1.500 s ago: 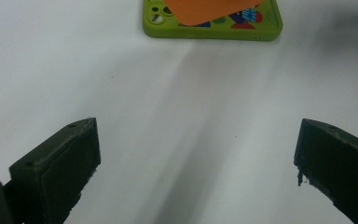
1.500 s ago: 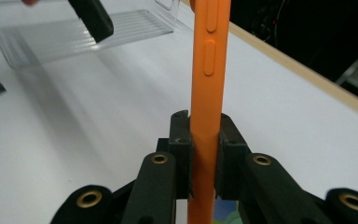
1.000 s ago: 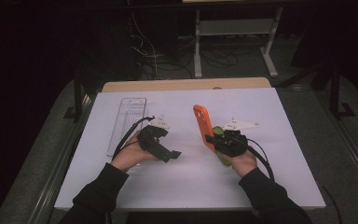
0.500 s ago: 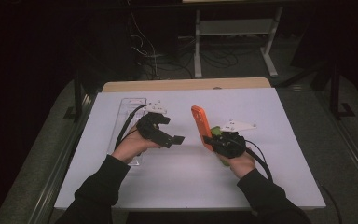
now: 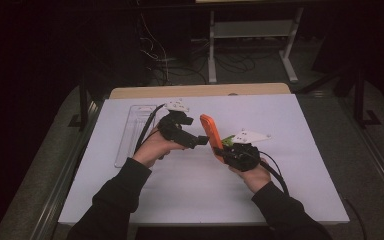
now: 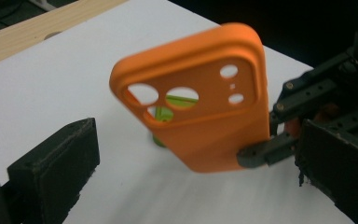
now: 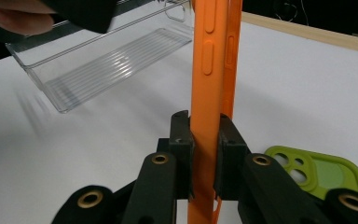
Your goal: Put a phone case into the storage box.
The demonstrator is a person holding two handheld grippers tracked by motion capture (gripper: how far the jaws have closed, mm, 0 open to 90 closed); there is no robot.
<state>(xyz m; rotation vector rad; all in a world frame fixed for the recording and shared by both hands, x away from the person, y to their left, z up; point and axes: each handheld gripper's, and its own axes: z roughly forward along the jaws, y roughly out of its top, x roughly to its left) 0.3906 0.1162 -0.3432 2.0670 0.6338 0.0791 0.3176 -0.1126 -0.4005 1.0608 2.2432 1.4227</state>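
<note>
Risk assessment, near to far.

1. Right hand-held gripper, near-right of bench centre: jaws were clamped on the lower edge of the orange phone case, which stood upright, off the bench. Grip covered a thin side wall only; most of the case stood free above the pads. Judgement: any sideways push from the other tool could have pivoted or flexed the soft case w/in the pads, or pulled it out altogether.

2. Green phone case: lay flat on the bench directly behind/under the orange one, camera holes up. Judgement: a dropped orange case would likely have landed on or beside it and knocked it out of place.

3. Left hand-held gripper, just left of the orange case: jaws were wide apart, nothing held, case between and beyond them in the left gripper view. Whether a pad touched the case could not be told. Judgement: closing off-centre might have caught the camera cut-outs or the right gripper's jaws instead of a solid edge; both tools pulling at once could have stretched the case.

4. Containers: one clear plastic tray, far-left, long axis running near-to-far, well apart from both cases. Contents: none visible; ribbed floor was bare. Left cable passed close to its rim, so a snag might have dragged it.
</note>
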